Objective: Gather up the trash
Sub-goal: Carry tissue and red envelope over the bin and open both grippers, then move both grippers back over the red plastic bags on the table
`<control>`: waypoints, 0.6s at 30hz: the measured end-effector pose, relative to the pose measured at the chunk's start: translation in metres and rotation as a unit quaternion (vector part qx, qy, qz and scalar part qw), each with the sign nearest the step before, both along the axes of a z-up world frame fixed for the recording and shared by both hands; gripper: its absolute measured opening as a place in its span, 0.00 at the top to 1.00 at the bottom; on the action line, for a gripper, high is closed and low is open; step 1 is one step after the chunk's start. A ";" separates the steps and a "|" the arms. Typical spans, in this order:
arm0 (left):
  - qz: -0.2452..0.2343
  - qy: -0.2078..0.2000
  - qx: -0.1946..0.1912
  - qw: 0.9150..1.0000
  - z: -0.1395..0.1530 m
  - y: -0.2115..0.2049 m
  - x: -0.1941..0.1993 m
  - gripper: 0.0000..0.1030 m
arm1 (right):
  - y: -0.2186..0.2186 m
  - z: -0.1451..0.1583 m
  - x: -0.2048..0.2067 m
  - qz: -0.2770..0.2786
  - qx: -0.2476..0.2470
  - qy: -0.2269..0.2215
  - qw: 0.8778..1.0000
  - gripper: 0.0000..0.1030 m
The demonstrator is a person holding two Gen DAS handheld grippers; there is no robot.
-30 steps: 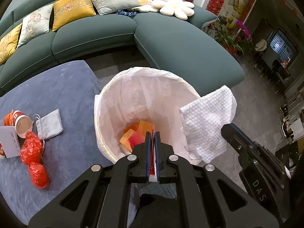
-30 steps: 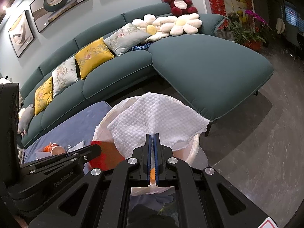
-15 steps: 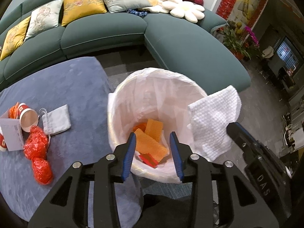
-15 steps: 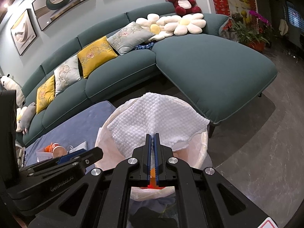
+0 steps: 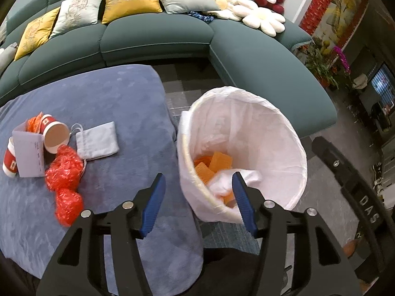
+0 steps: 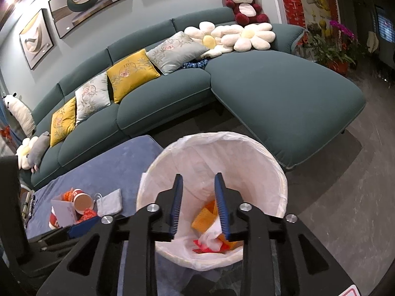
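Change: white quilted cloth [image 6: 209, 240] dropping from right claw [image 6: 198, 206] into white-lined round bin [image 5: 296, 148].
Claws: both opening, empty.
Next: crumpled red plastic netting [image 5: 63, 170] lying left of left claw [image 5: 197, 202], nearer it.

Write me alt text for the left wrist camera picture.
The left tongs, opening with nothing between them, hang over the edge of a blue rug beside a white-lined trash bin holding orange scraps and a white cloth. Paper cups, red netting and a grey pouch lie on the rug.

Bin [image 5: 291, 133] floor partly behind blue tongs pads [image 5: 243, 204], card [image 5: 28, 153] hiding 1 cup [image 5: 9, 159] — print unreadable
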State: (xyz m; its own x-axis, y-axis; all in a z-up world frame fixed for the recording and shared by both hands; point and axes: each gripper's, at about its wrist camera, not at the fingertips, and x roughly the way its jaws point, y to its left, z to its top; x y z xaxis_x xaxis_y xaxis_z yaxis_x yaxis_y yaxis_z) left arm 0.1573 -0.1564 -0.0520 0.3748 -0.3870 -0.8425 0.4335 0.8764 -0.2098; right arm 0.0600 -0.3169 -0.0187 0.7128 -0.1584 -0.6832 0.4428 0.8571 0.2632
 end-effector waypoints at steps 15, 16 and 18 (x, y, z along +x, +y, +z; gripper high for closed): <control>0.063 0.002 -0.015 0.998 0.006 0.084 -0.001 0.41 | 0.065 0.023 0.006 0.049 -0.026 -0.006 0.998 0.50; 0.067 0.002 -0.017 0.998 0.006 0.090 -0.001 0.41 | 0.071 0.024 0.007 0.053 -0.028 -0.007 0.998 0.49; 0.077 0.001 -0.017 0.997 0.006 0.104 -0.002 0.40 | 0.084 0.026 0.008 0.062 -0.033 -0.008 0.997 0.48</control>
State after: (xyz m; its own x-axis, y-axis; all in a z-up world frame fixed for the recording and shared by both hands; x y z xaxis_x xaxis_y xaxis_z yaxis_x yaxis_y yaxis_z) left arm 0.1552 -0.0525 -0.0460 0.4305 -0.3539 -0.8303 0.2940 0.9248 -0.2417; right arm 0.0675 -0.2331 0.0070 0.7401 -0.1116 -0.6631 0.3279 0.9208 0.2110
